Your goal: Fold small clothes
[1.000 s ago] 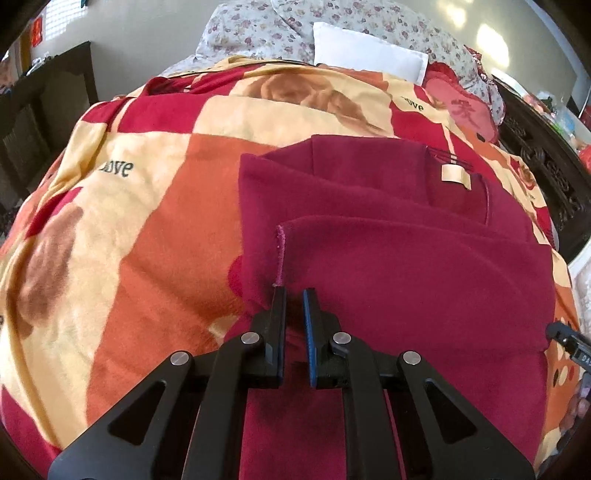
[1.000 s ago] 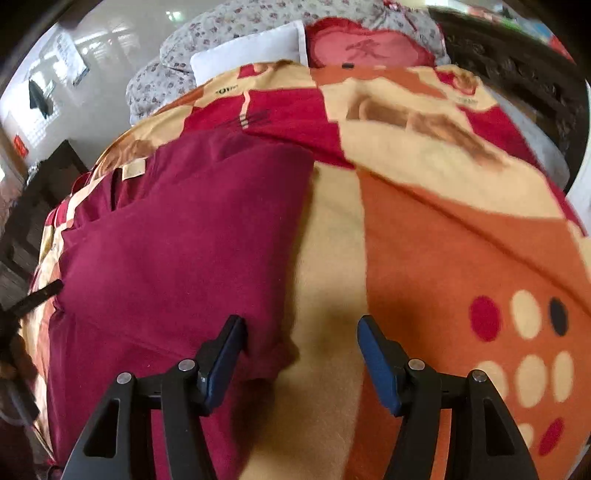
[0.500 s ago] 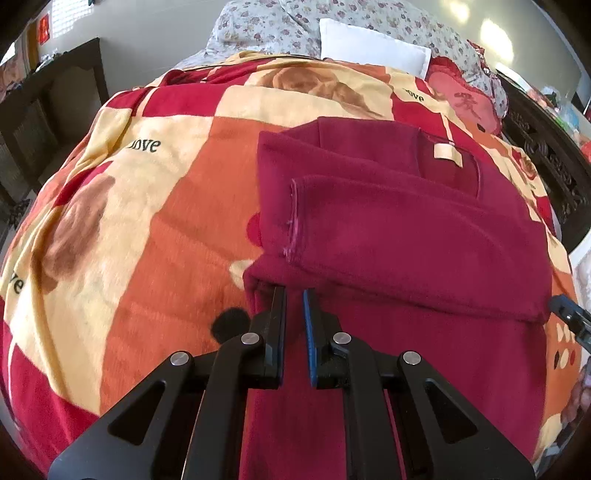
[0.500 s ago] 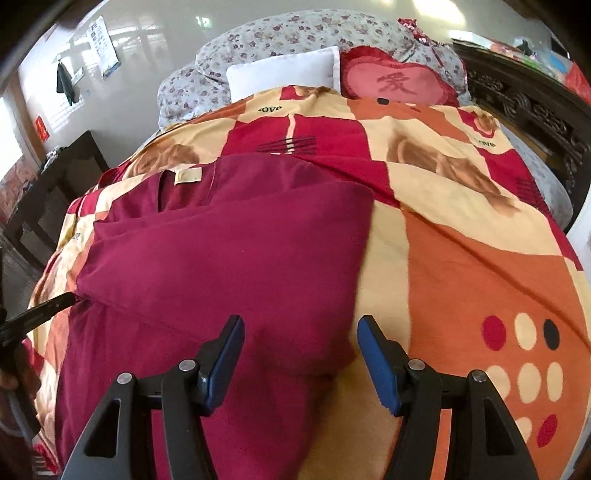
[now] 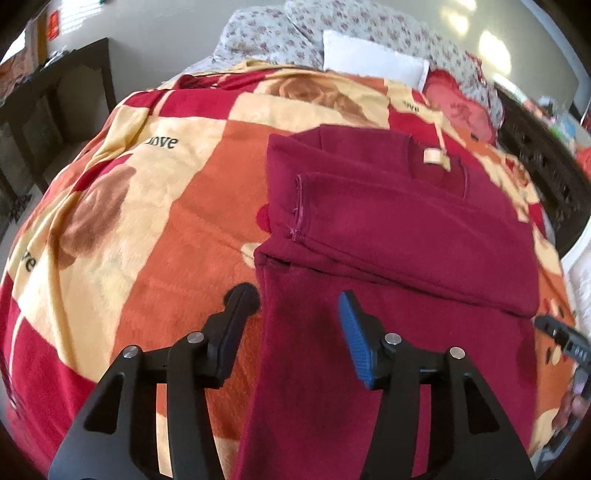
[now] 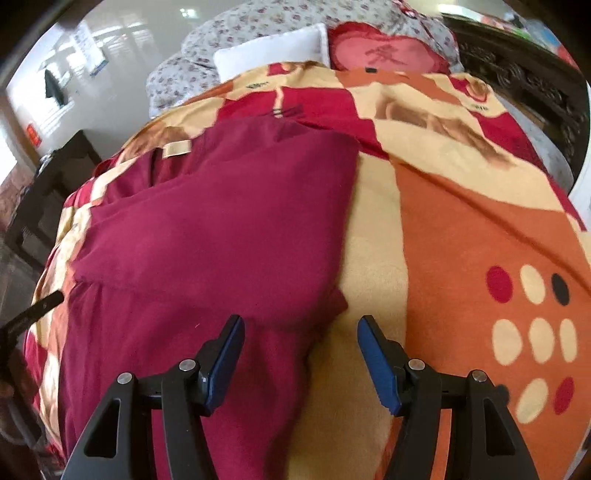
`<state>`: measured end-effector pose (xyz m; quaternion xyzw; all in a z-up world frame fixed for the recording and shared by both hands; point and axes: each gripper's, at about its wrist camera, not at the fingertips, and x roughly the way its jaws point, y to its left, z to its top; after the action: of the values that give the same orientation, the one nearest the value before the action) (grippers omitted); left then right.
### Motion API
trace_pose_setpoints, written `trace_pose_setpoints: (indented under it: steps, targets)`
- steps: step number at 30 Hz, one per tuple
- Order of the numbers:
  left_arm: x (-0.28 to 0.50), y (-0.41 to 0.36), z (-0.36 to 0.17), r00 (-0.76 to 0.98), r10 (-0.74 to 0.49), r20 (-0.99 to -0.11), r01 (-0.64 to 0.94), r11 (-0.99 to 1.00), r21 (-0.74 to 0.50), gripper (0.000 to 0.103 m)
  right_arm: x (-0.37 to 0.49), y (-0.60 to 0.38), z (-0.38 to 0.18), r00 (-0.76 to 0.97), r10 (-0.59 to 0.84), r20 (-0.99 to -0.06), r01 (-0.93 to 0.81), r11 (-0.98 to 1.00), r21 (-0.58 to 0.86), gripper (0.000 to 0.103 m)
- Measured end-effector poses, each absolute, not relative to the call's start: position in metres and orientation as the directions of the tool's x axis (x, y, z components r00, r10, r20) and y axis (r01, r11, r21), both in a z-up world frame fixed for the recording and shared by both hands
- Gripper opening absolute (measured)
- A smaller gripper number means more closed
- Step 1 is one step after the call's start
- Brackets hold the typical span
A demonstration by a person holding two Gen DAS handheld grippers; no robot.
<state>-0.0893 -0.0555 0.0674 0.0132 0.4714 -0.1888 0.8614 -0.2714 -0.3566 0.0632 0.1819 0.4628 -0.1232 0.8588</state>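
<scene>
A dark red top (image 5: 388,236) lies flat on the patterned blanket (image 5: 155,206), its sleeves folded across the chest and a beige neck label (image 5: 436,158) at the far end. My left gripper (image 5: 299,299) is open, its jaws astride the top's left edge just below the folded sleeve cuff (image 5: 301,206). In the right wrist view the top (image 6: 207,236) fills the left half. My right gripper (image 6: 299,328) is open over the top's right edge, empty. Each gripper's tip shows at the edge of the other view.
The blanket (image 6: 461,221) covers a bed. A white pillow (image 5: 373,62), a red cushion (image 6: 384,51) and a floral quilt (image 5: 332,29) lie at the head. Dark carved wood furniture (image 5: 539,155) stands on the right, a dark table (image 5: 48,107) on the left.
My left gripper let go of the sleeve, opened and drew back toward the hem side. My right gripper stayed open and shifted a little over the right edge.
</scene>
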Motion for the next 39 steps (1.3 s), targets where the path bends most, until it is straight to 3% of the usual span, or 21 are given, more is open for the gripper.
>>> trace_pose_setpoints:
  steps: [39]
  targets:
    - [-0.172, -0.017, 0.048, 0.396, -0.282, -0.874, 0.381, 0.917, -0.123, 0.051, -0.368, -0.299, 0.042, 0.469, 0.087, -0.879, 0.334, 0.904, 0.268, 0.062]
